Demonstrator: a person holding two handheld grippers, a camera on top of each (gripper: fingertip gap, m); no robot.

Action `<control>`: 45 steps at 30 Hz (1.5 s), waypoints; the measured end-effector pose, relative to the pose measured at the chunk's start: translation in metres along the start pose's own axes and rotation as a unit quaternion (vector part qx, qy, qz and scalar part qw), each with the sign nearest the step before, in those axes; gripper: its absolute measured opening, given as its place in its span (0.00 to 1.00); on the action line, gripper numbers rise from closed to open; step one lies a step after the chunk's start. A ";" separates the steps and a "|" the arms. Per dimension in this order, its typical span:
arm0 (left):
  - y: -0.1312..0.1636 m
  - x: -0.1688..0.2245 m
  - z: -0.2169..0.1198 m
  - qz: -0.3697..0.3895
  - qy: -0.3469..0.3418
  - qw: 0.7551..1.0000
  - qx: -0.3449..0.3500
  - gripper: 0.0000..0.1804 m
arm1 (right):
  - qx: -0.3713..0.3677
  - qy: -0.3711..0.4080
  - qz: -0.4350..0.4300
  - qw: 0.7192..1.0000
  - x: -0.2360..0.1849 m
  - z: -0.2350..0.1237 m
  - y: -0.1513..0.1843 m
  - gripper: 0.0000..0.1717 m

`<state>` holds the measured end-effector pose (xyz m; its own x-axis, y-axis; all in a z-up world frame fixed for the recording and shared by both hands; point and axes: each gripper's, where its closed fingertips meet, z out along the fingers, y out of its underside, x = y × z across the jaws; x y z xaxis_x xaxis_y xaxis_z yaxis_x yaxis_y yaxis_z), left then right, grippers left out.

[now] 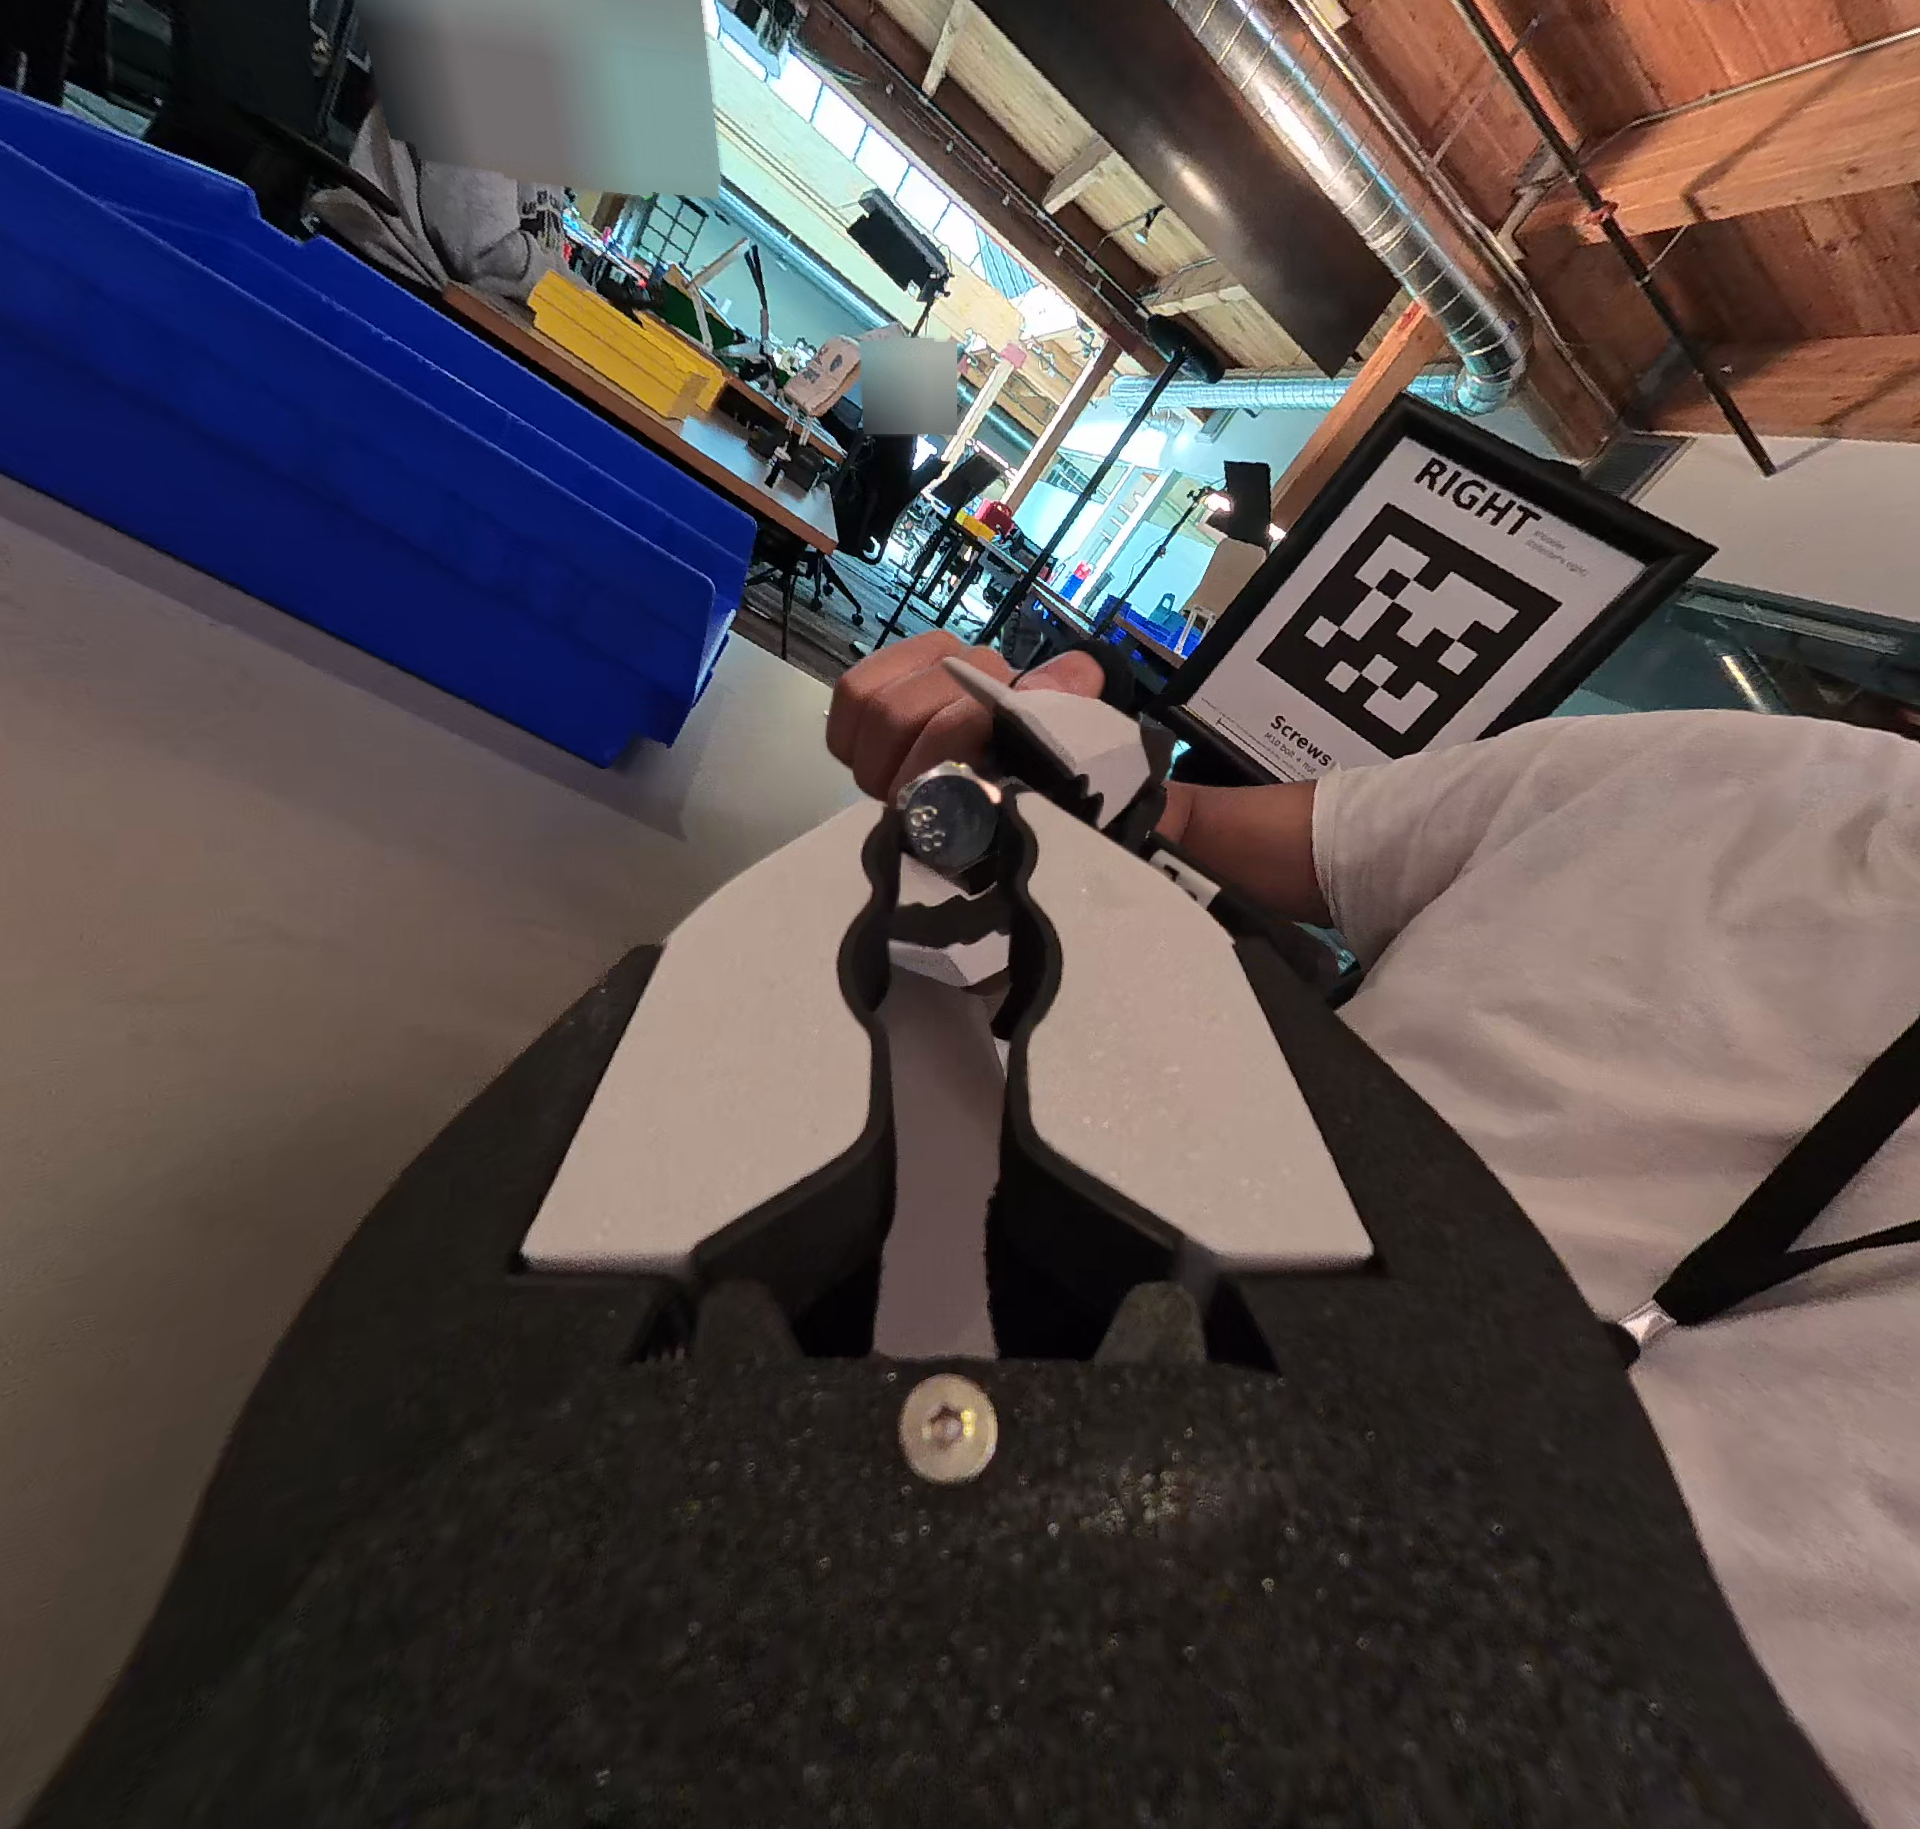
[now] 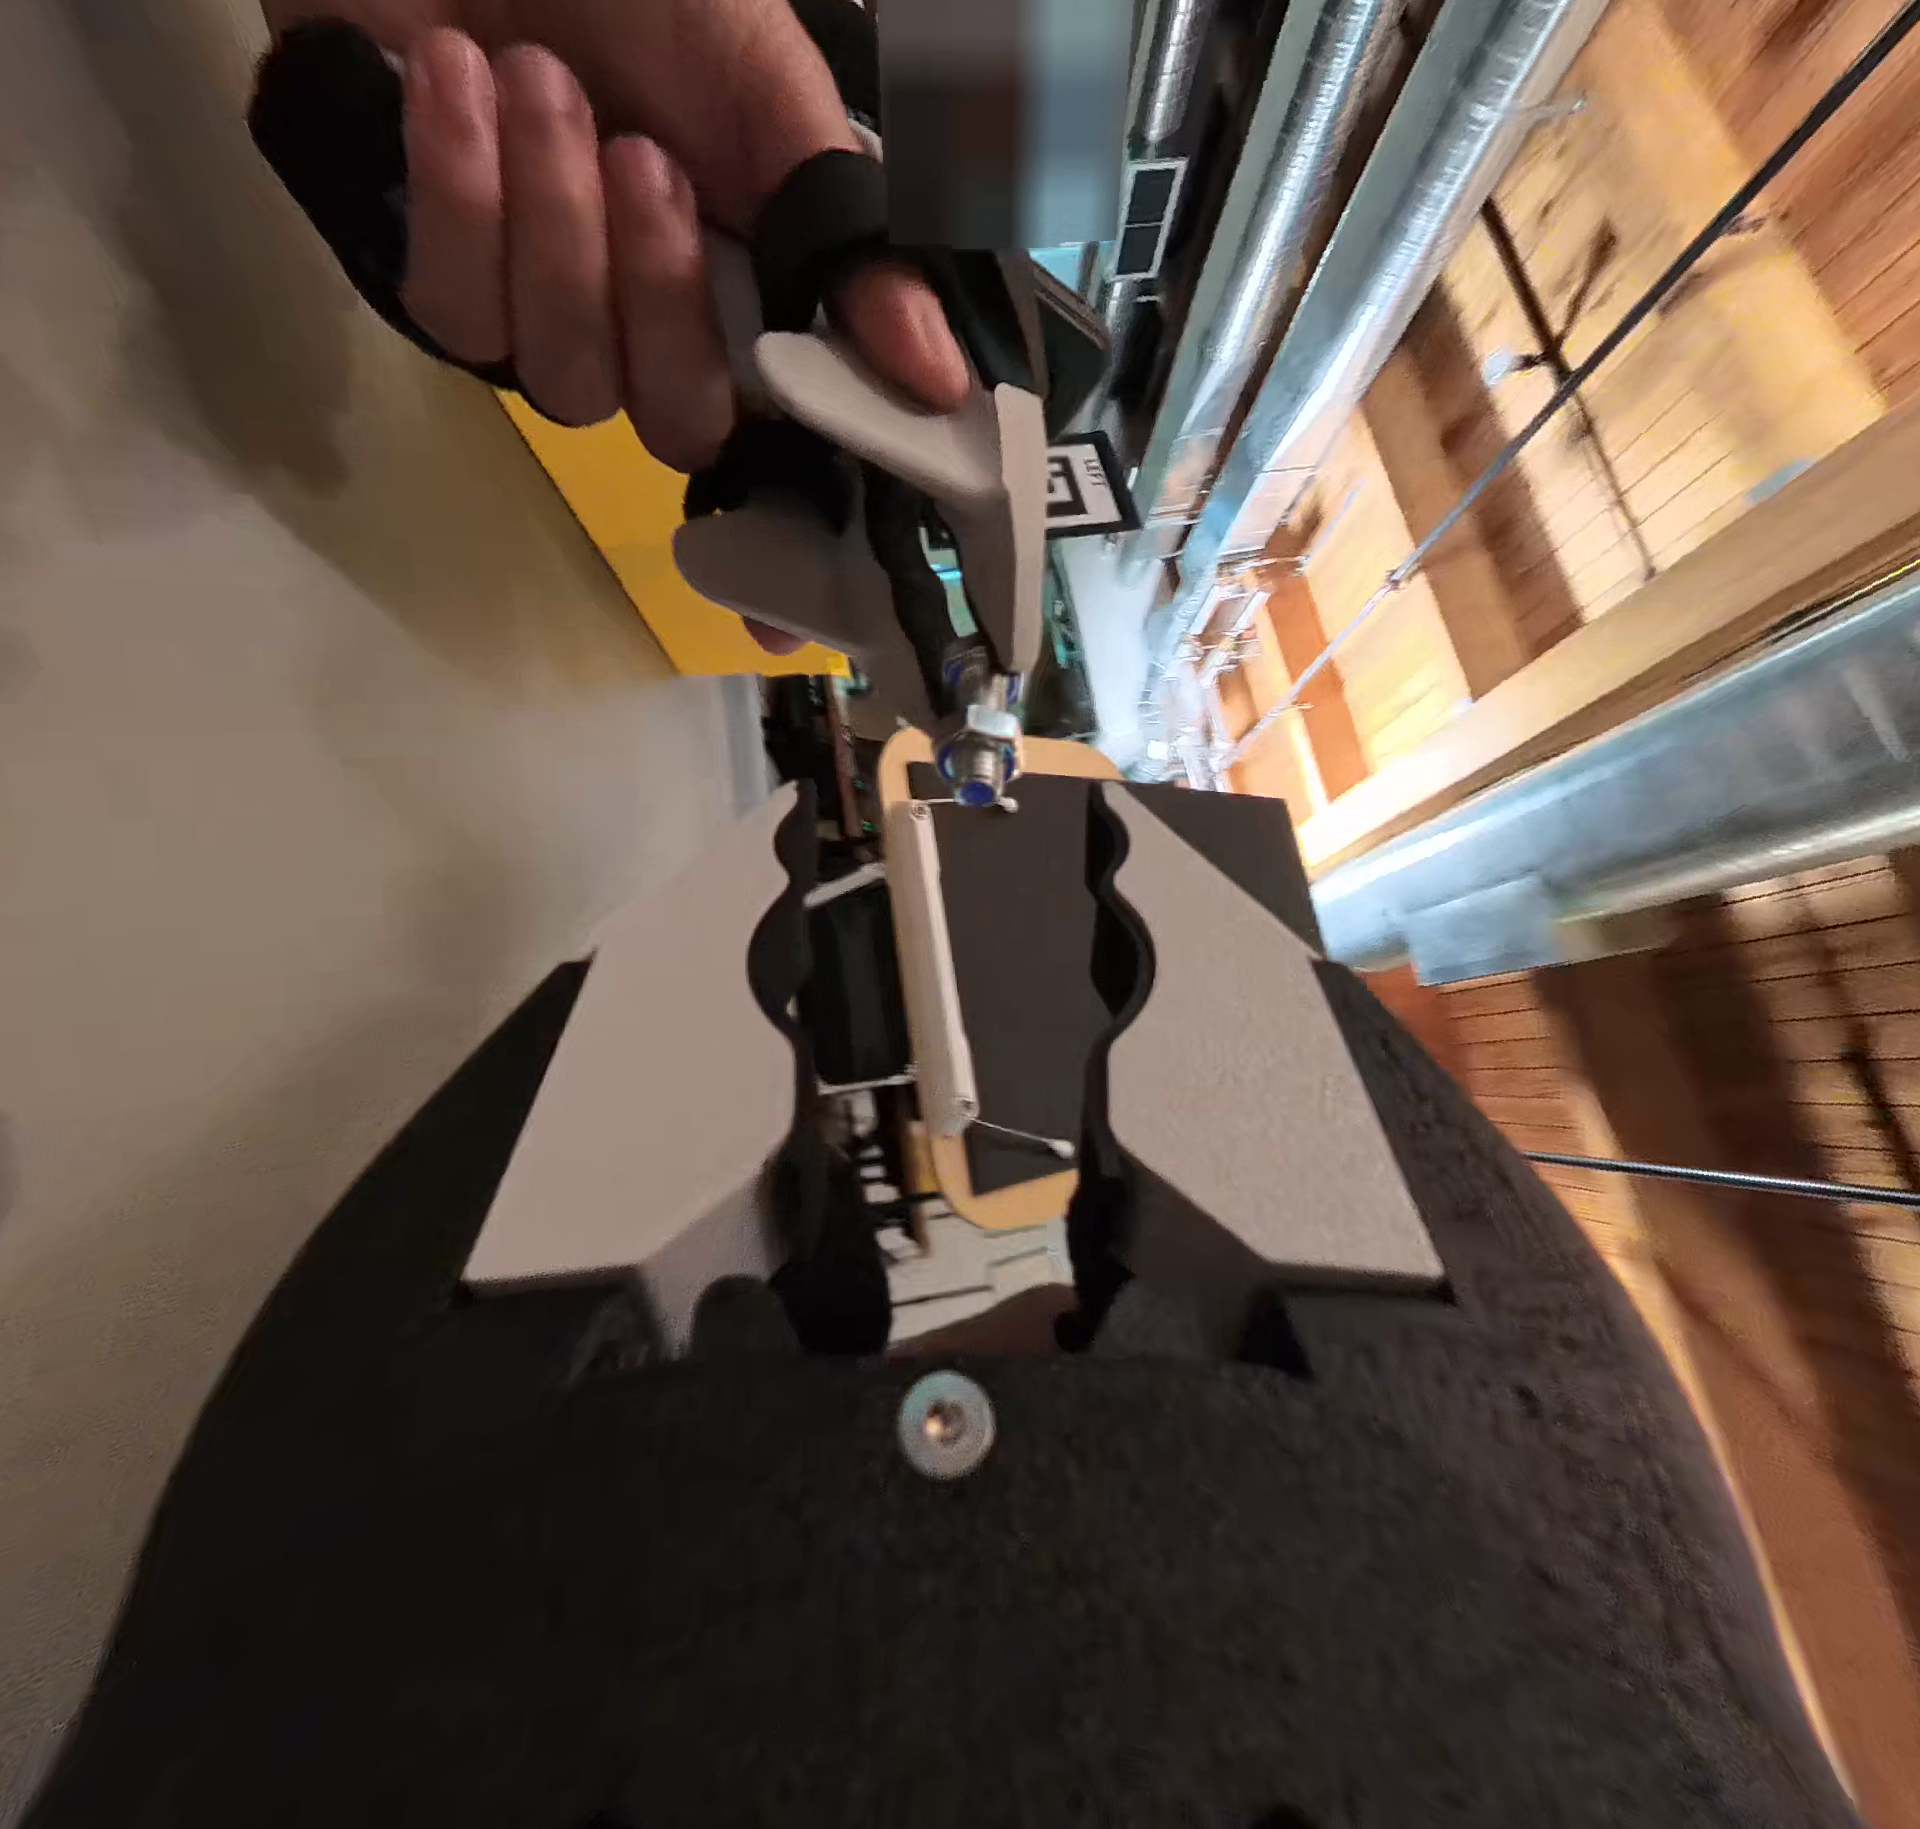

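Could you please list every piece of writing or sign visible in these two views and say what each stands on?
Framed white sign: printed words above and below a black-and-white square marker; I do not copy out writing.
Bolt head in the left gripper: stamped marks, too small to read.
Small framed marker sign, right wrist view: blurred, unreadable.

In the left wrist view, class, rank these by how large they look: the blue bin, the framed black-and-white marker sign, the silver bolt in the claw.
1. Blue bin
2. Framed marker sign
3. Silver bolt, clamped in the left claw

The bolt sits nearest the camera and still looks smallest, so that ranking is safe.
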<state>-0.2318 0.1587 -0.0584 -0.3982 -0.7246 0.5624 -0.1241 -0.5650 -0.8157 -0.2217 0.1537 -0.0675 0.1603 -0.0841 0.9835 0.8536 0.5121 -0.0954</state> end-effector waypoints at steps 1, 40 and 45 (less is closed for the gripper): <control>0.002 0.000 0.001 -0.001 0.002 1.000 -0.005 0.09 | -0.005 0.004 -0.014 1.000 0.000 0.001 0.001 0.30; -0.017 0.005 -0.010 0.022 -0.003 0.999 0.046 0.09 | -0.005 -0.025 0.130 0.991 0.016 -0.004 0.007 0.28; -0.012 0.008 -0.006 0.015 0.011 0.999 0.030 0.09 | -0.005 0.006 0.065 0.998 0.015 0.000 -0.005 0.28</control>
<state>-0.2388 0.1618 -0.0450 -0.4209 -0.7327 0.5349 -0.0577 -0.5668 -0.8218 -0.2239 0.1499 -0.0517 0.2753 -0.0279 0.9610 0.8300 0.5112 -0.2229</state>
